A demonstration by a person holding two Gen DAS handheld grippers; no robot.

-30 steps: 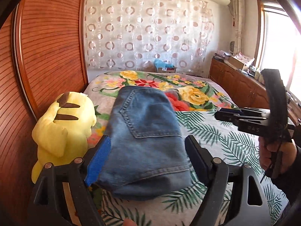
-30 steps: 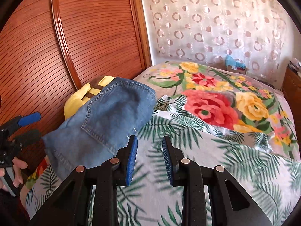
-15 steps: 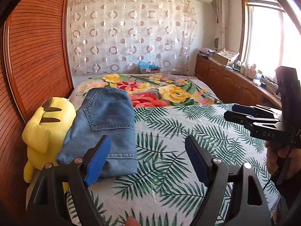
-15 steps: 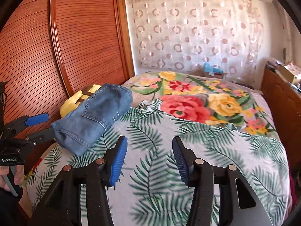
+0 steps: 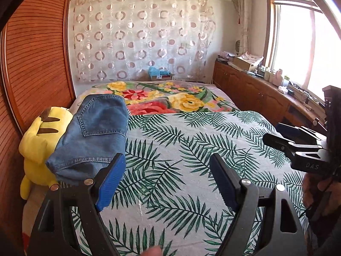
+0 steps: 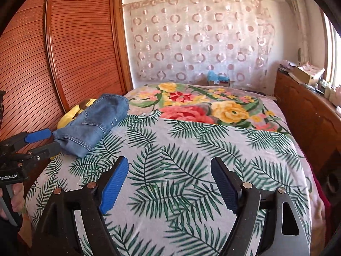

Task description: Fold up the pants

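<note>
Bedroom, leaf-print bed (image 5: 191, 149), folded jeans (image 5: 96, 132) at edge, left jaws wide, right jaws opening, empty

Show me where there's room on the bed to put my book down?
The leafy sheet is bare from the folded jeans across to the wooden cabinet, and the flowery blanket behind is bare too. It is crowded only by the yellow plush toy and jeans.
</note>
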